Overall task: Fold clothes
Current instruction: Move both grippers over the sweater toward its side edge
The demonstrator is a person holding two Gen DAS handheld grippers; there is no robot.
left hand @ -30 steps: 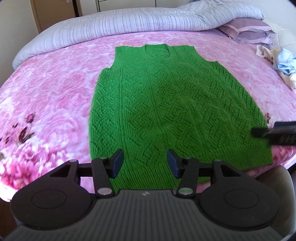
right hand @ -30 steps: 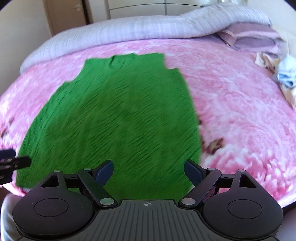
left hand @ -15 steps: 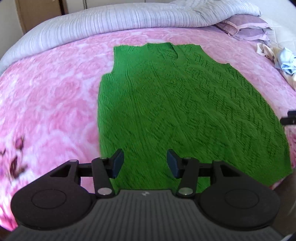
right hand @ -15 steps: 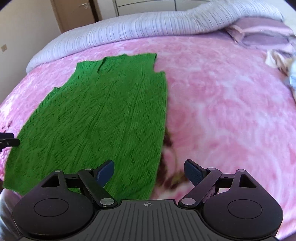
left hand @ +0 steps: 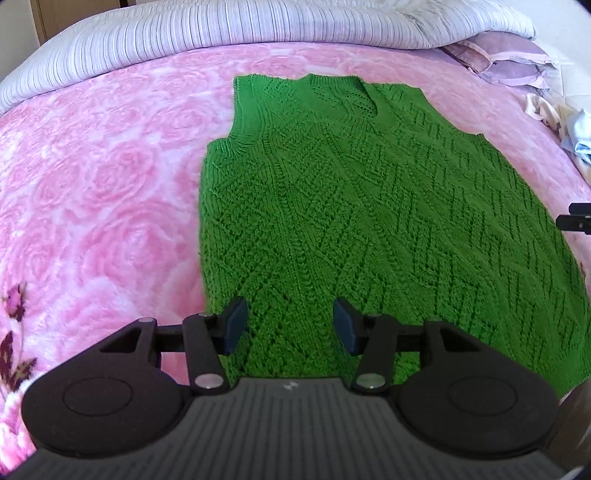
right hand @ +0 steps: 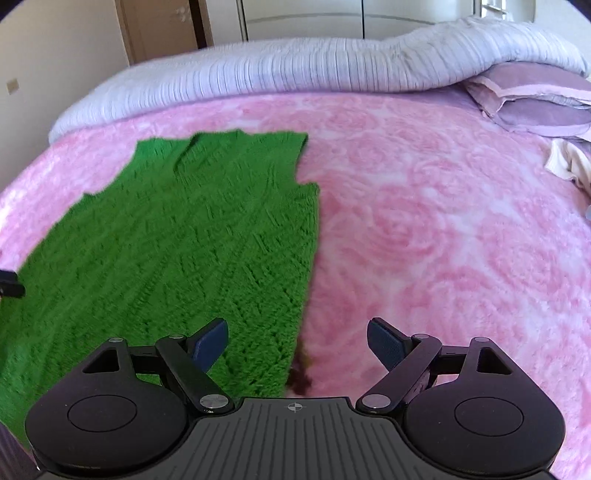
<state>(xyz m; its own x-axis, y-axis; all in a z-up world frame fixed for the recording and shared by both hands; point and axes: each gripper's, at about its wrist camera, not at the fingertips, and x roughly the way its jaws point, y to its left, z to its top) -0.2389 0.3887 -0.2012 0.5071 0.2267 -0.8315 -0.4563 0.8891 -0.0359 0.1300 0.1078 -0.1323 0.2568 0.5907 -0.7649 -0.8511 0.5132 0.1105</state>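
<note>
A green knitted sleeveless vest lies flat on the pink rose-patterned blanket, neckline at the far end, hem toward me. My left gripper hovers over the vest's near left hem area, jaws apart with nothing between the pads. In the right wrist view the vest fills the left half. My right gripper stands wide open above the vest's right edge near the hem, holding nothing. A tip of the right gripper shows at the left wrist view's right edge.
A striped lilac duvet is bunched along the far side of the bed. A purple pillow and a small pile of light clothes lie at the far right. Wooden cupboards stand behind the bed.
Both grippers have shifted apart over the vest: the left one toward its left edge, the right one toward its right edge. Neither gripper's opening has changed.
</note>
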